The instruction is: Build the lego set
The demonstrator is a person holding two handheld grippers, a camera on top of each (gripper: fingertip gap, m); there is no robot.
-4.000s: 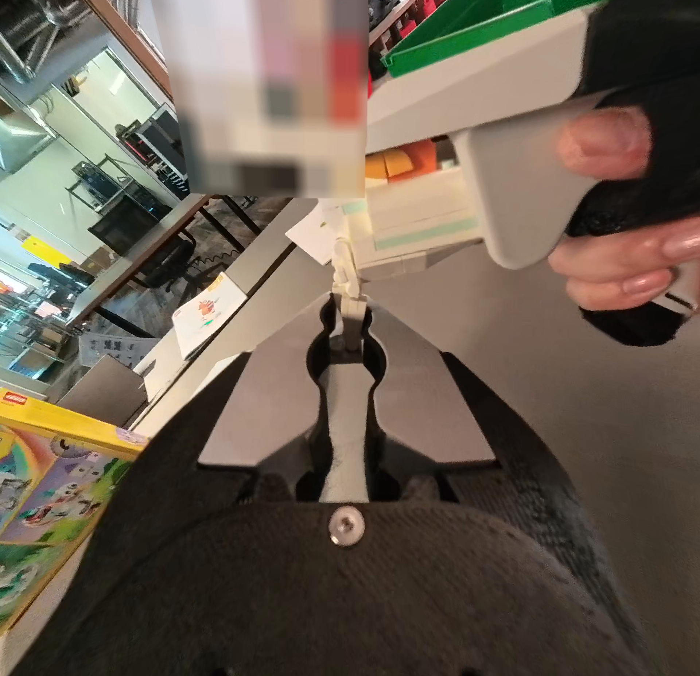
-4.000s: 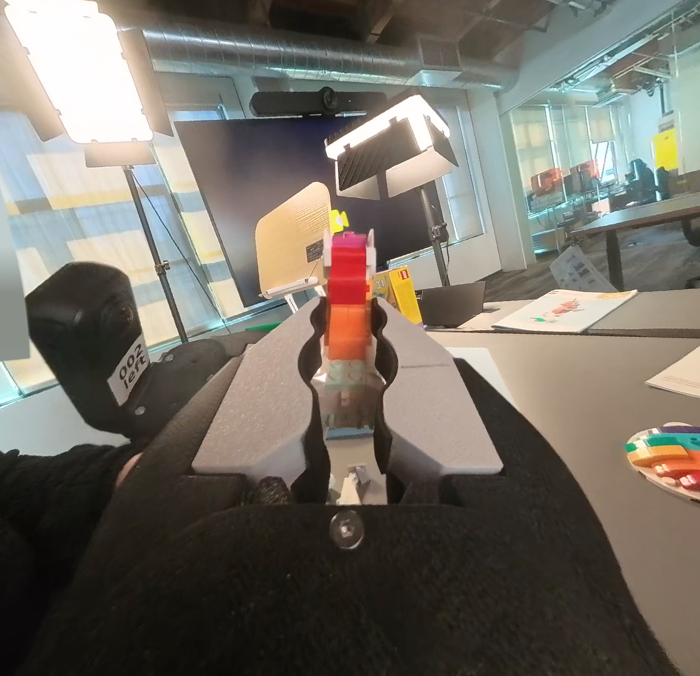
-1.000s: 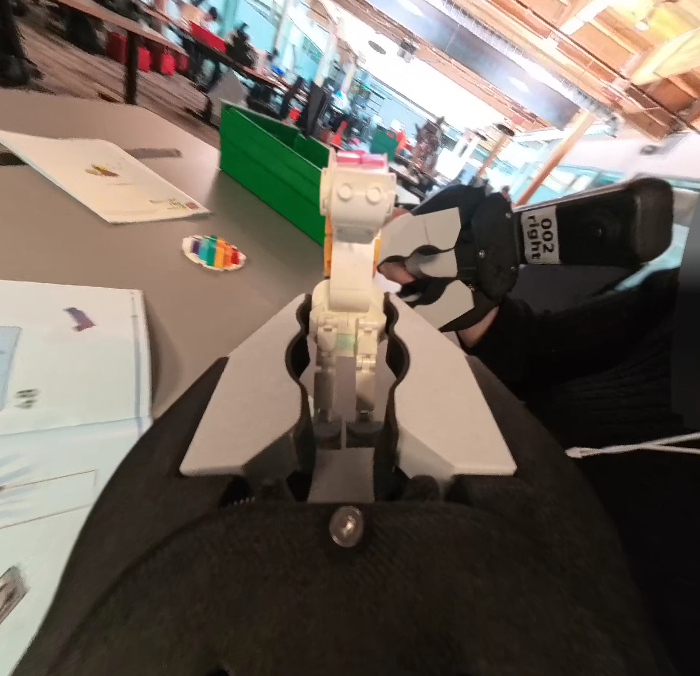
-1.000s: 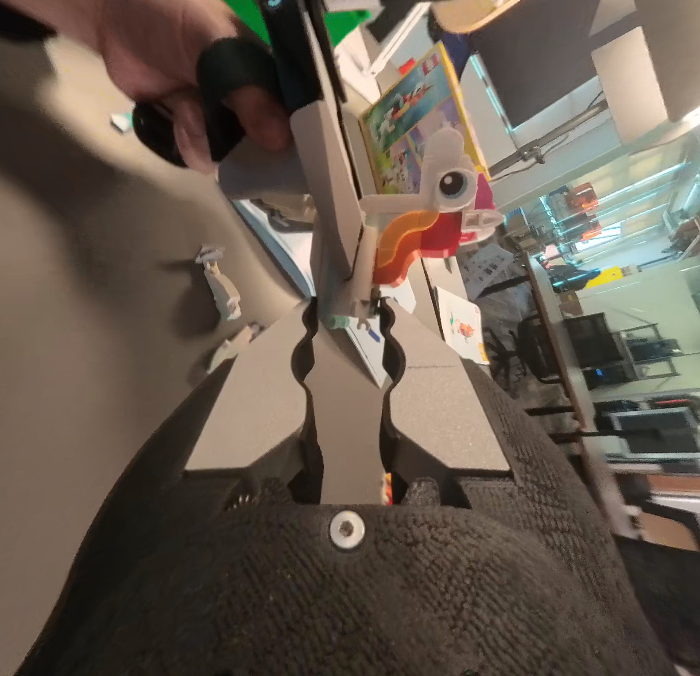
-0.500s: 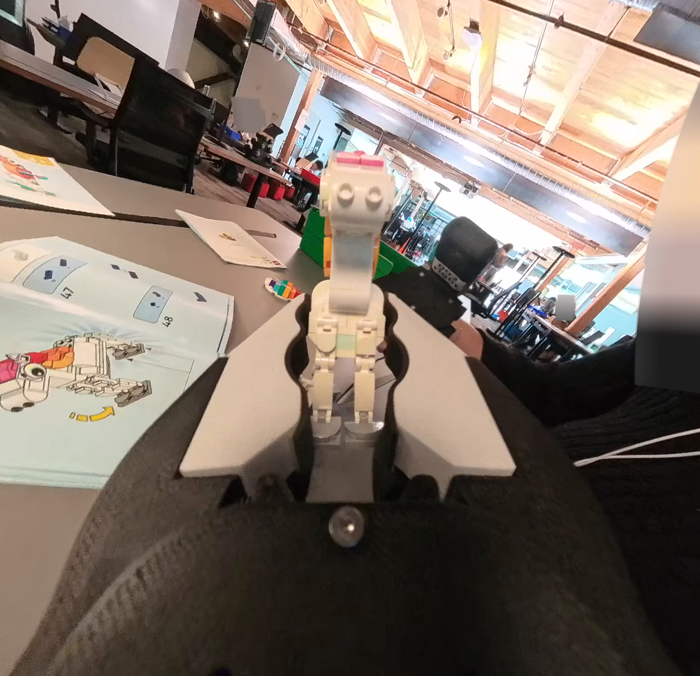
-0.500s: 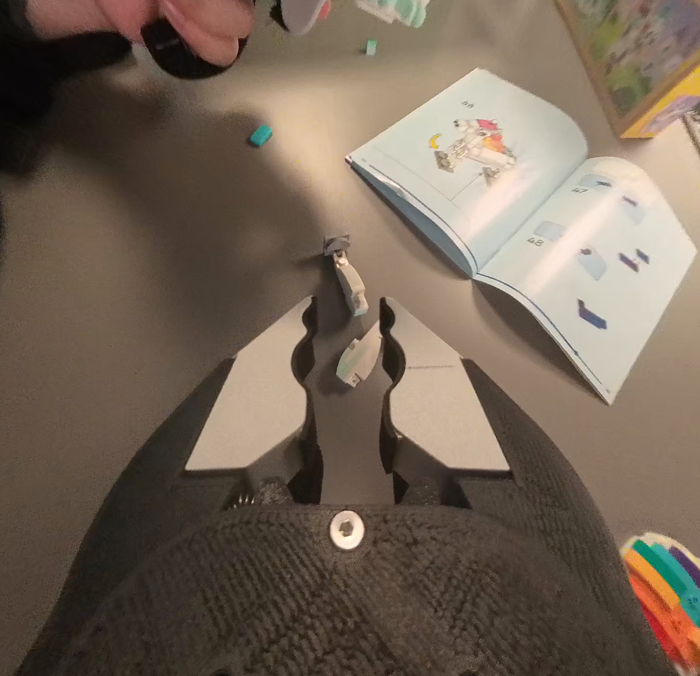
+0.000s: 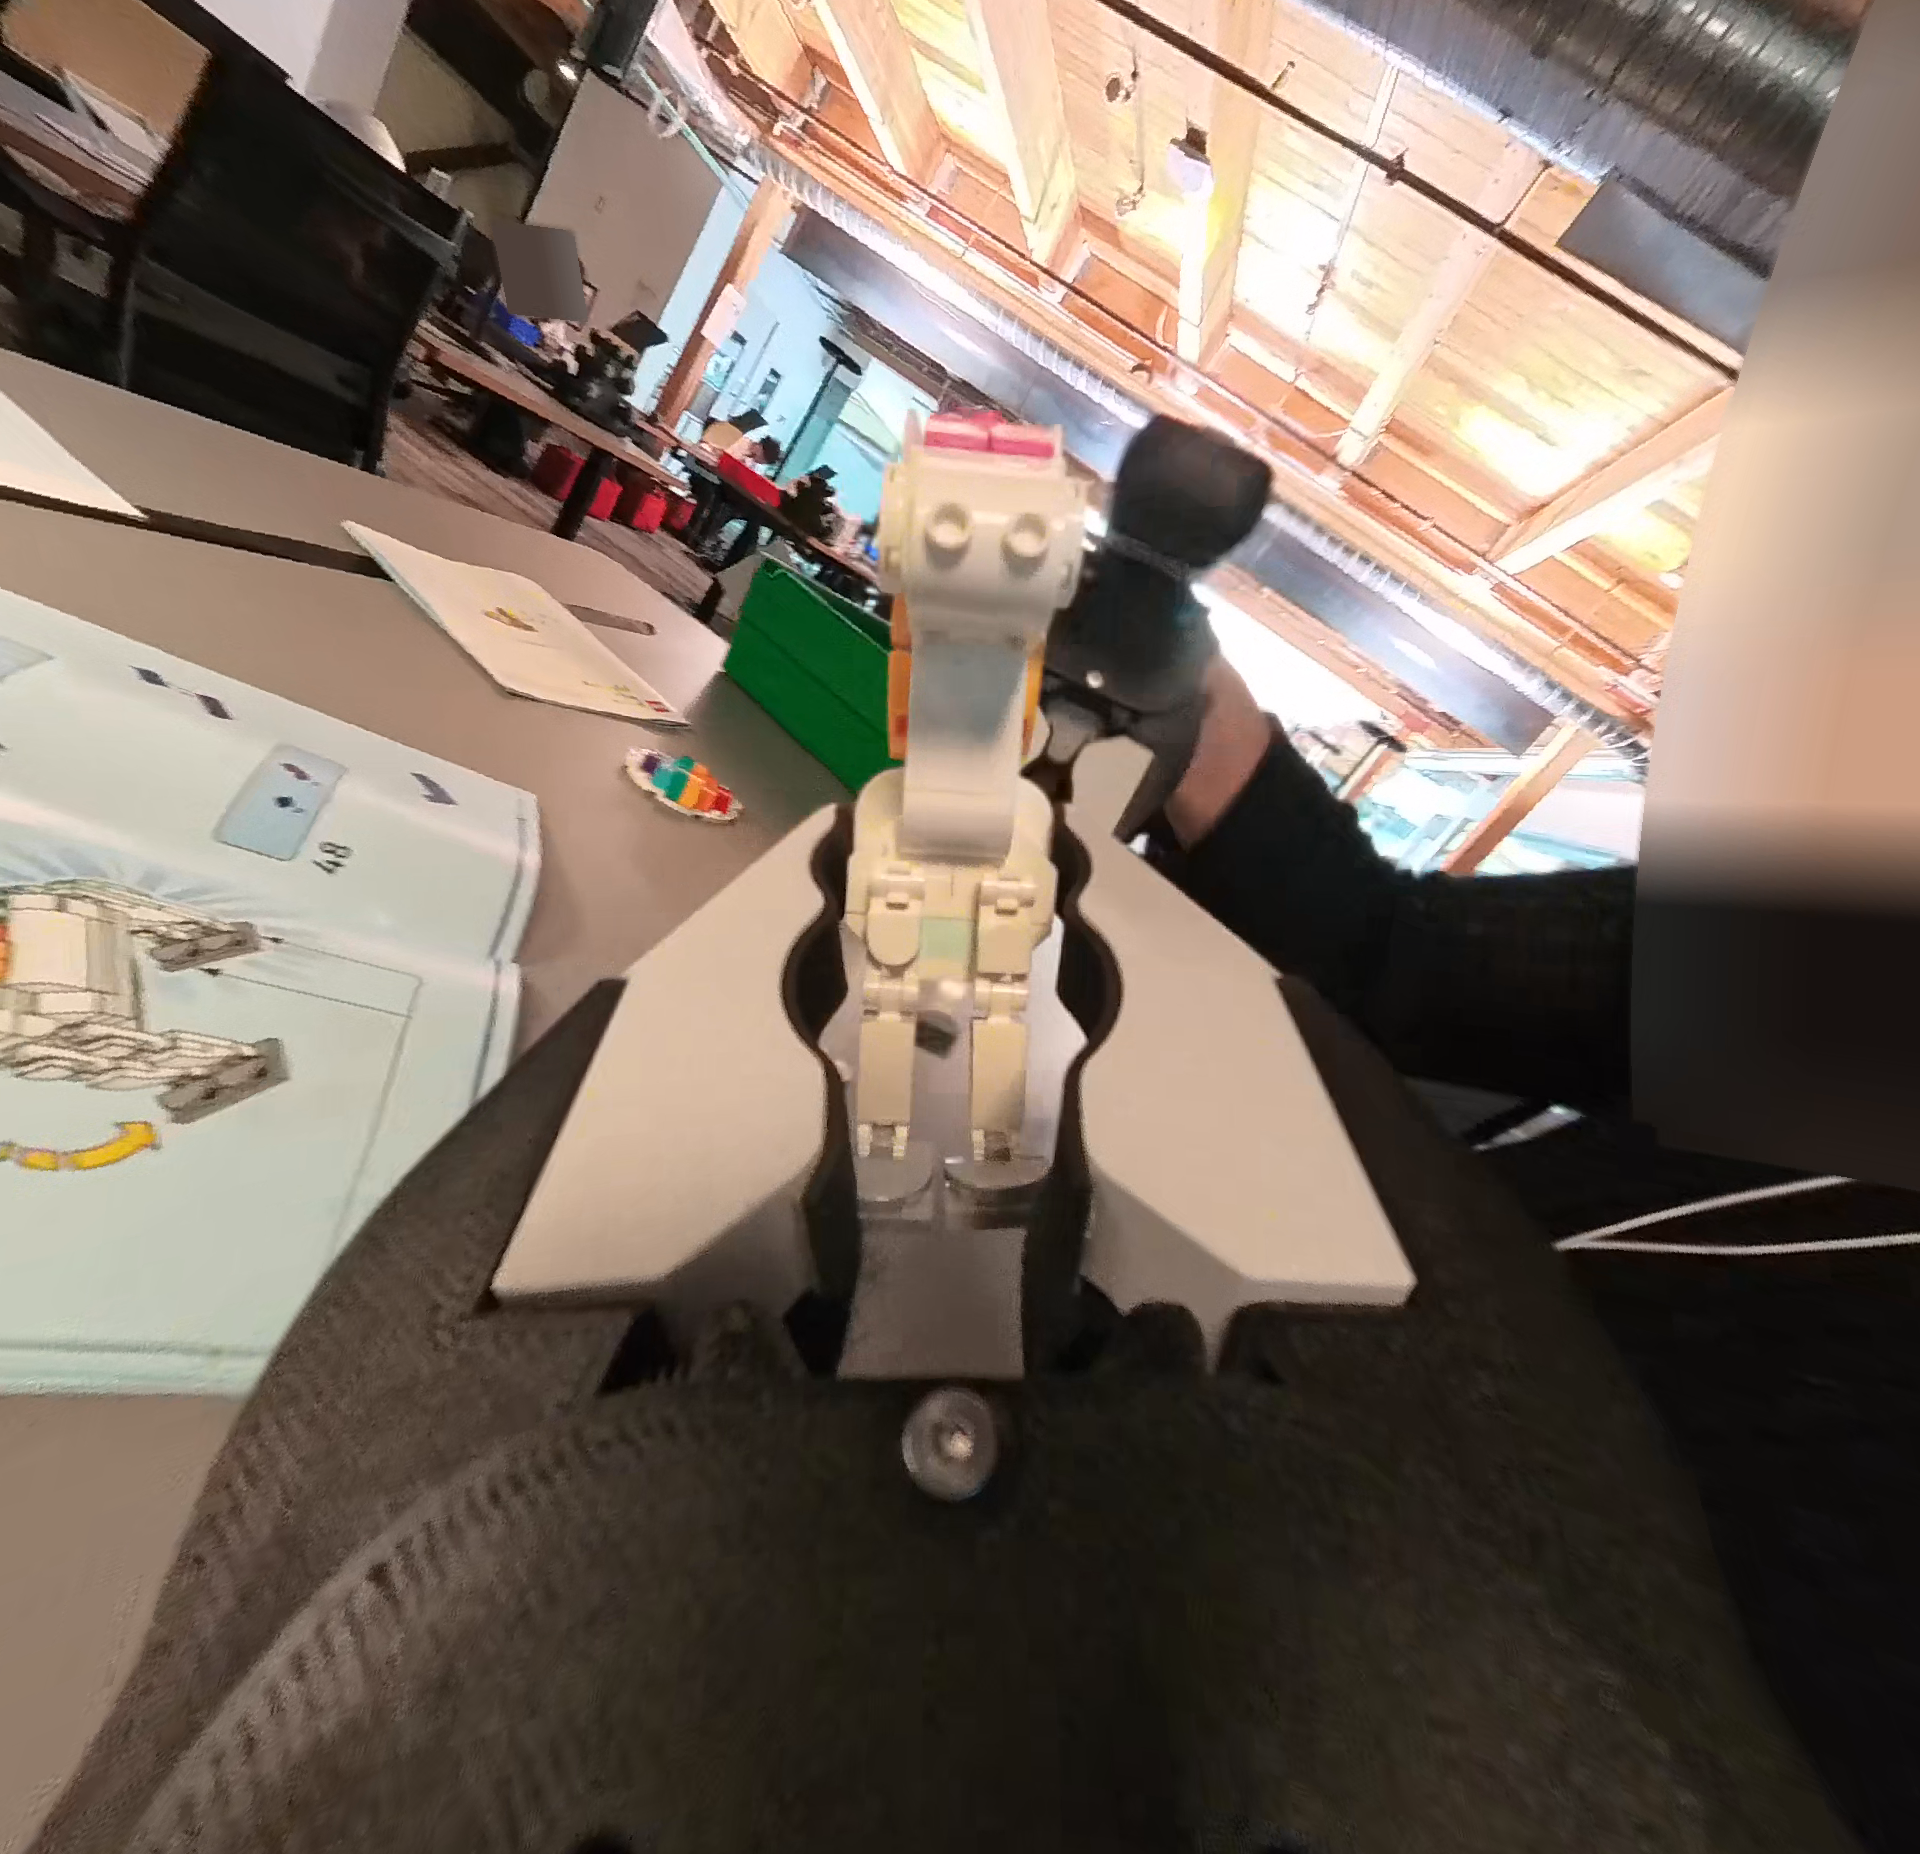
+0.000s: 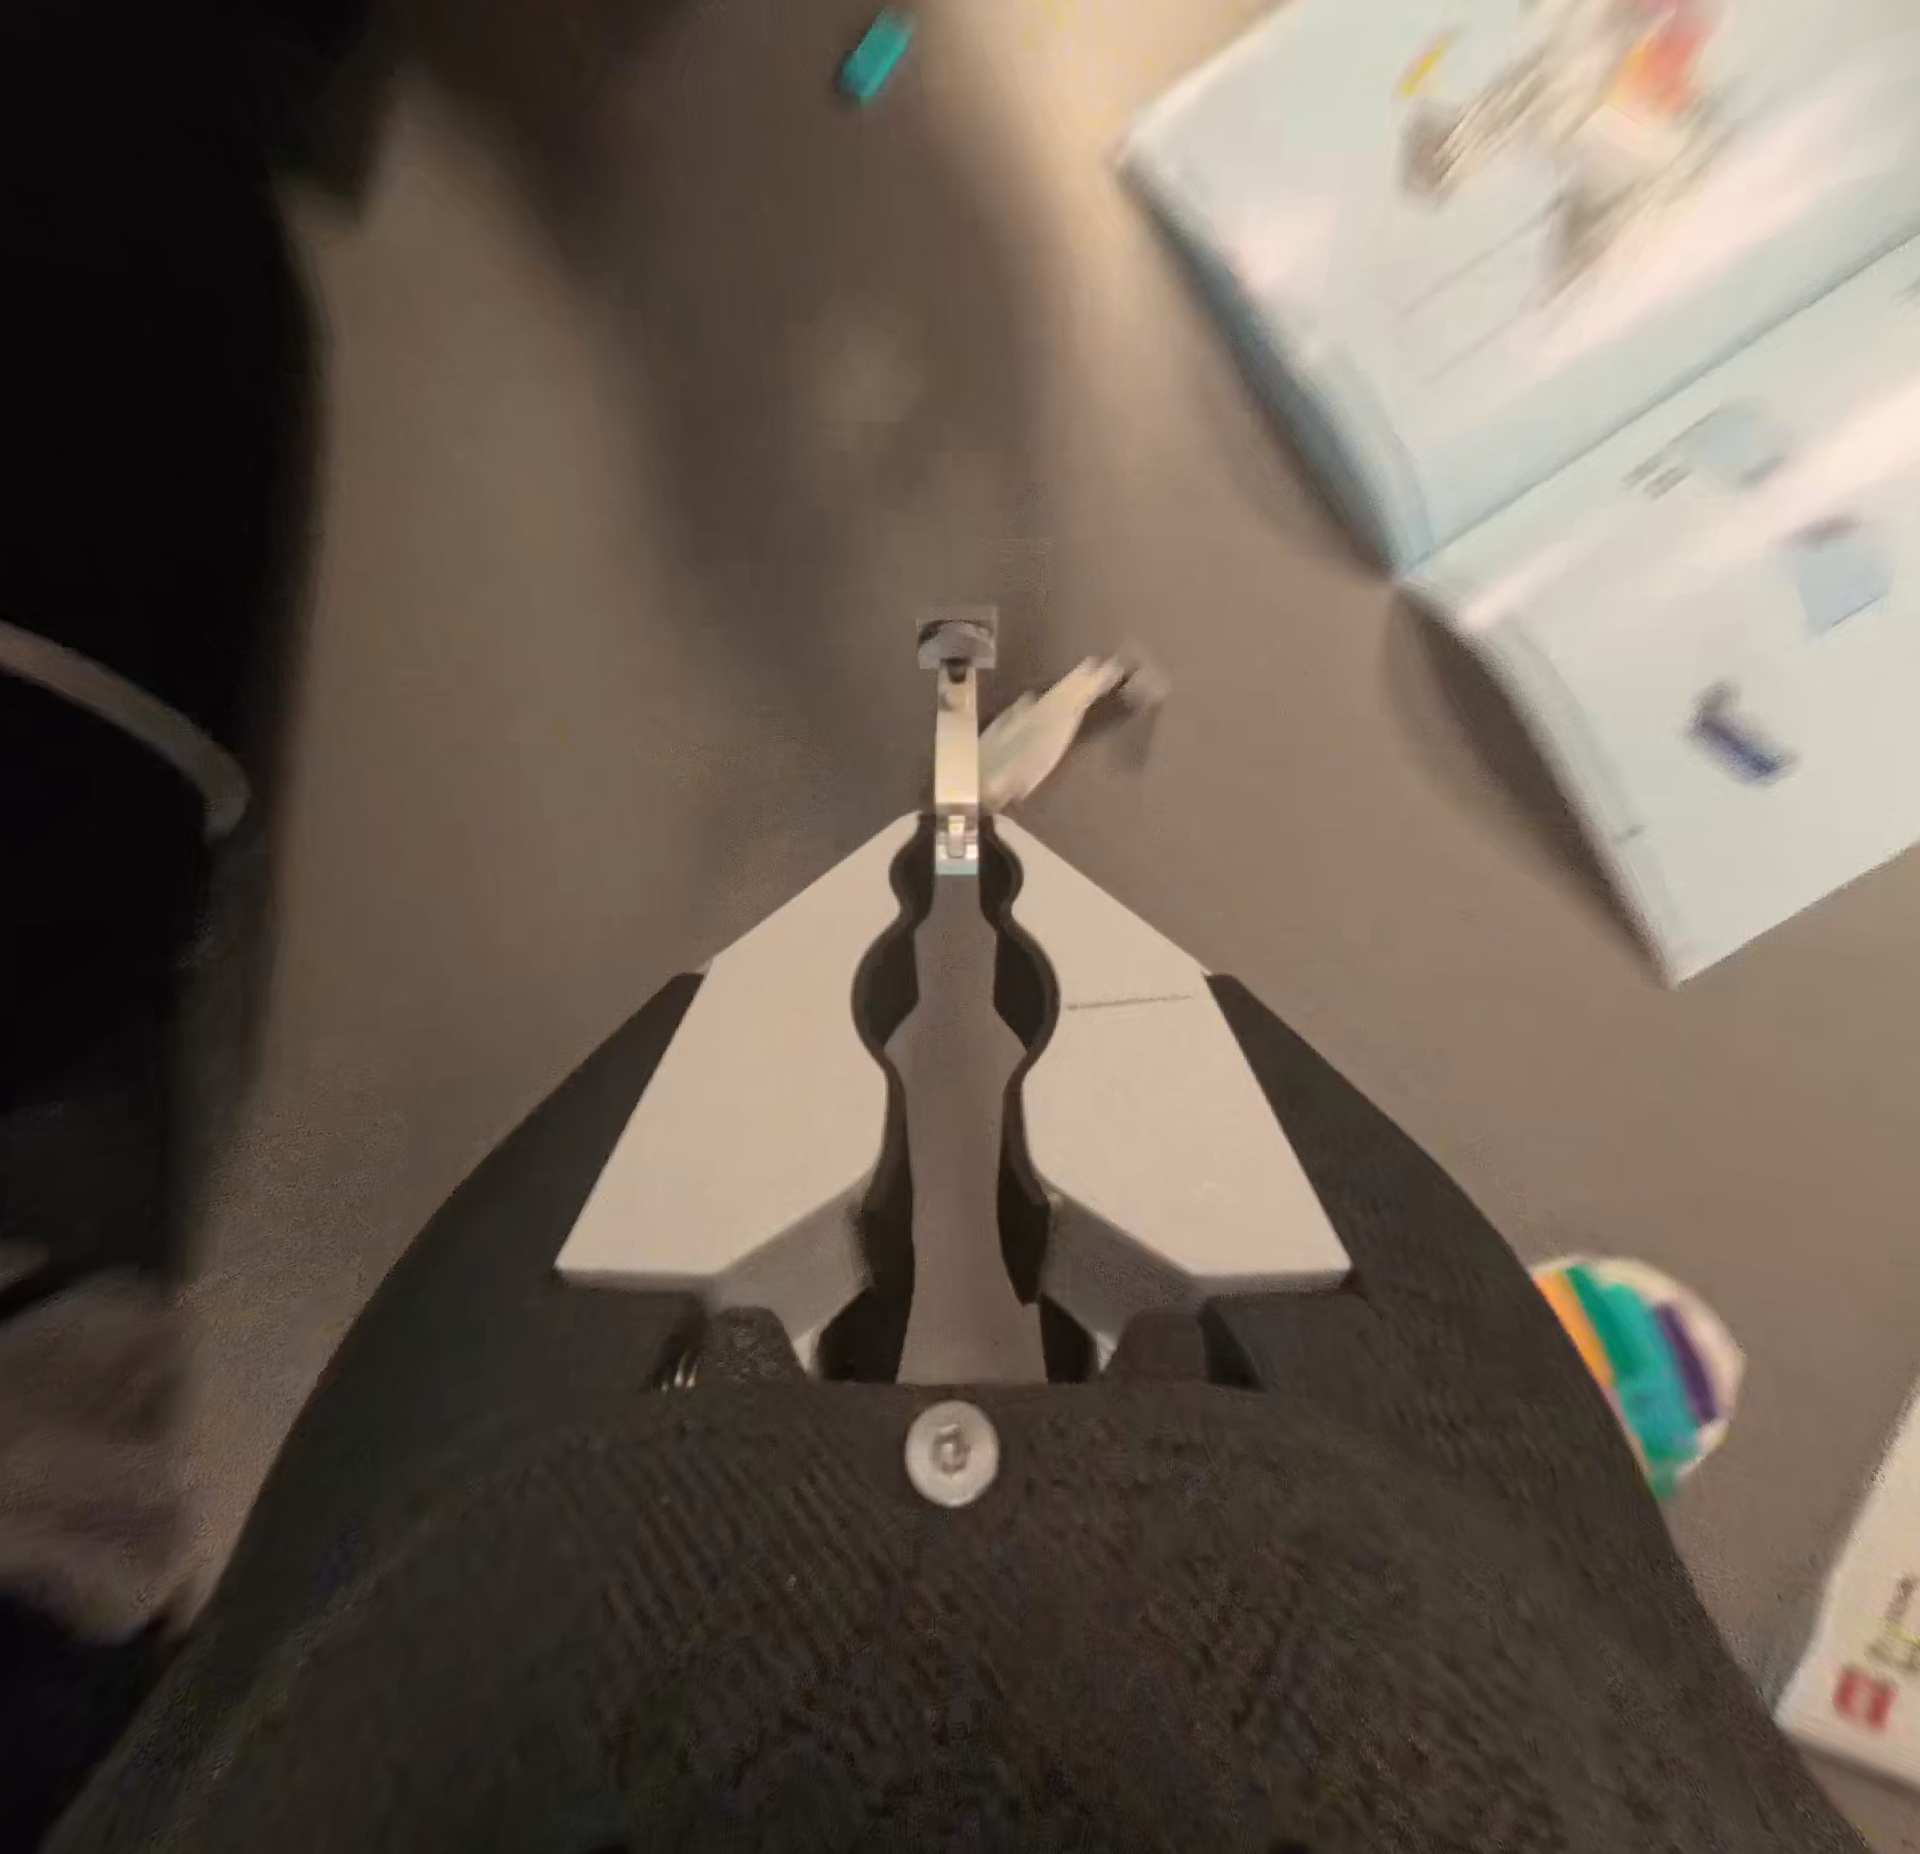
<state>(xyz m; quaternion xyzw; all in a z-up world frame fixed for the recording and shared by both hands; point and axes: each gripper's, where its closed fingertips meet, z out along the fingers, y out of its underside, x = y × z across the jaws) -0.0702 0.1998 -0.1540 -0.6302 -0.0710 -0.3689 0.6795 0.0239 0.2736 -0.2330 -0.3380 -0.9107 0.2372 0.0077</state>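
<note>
My left gripper [image 7: 951, 838] is shut on a white lego animal model [image 7: 961, 765] with a pink top and orange back, and holds it upright above the grey table [image 7: 644, 869]. My right gripper [image 8: 954, 828] is shut at its tips on a small white leg piece [image 8: 956, 755] with a grey foot, which sticks out forward over the table [image 8: 623, 661]. A second white piece [image 8: 1049, 724] lies just right of it, blurred. The right gripper also shows in the left wrist view [image 7: 1132, 744], behind the model, held by a hand.
An open light-blue instruction booklet [image 7: 208, 921] lies left of the model and shows at the upper right of the right wrist view [image 8: 1558, 298]. A round rainbow piece [image 8: 1631, 1357], a teal brick [image 8: 878, 59], a green bin [image 7: 810, 672] and a box corner [image 8: 1860, 1617] are on the table. The tips of one gripper are about 15 cm away from the tips of the other.
My right gripper was open over two loose white pieces; it has now shut on the leg piece. My left gripper still holds the model, with its view shifted slightly.
</note>
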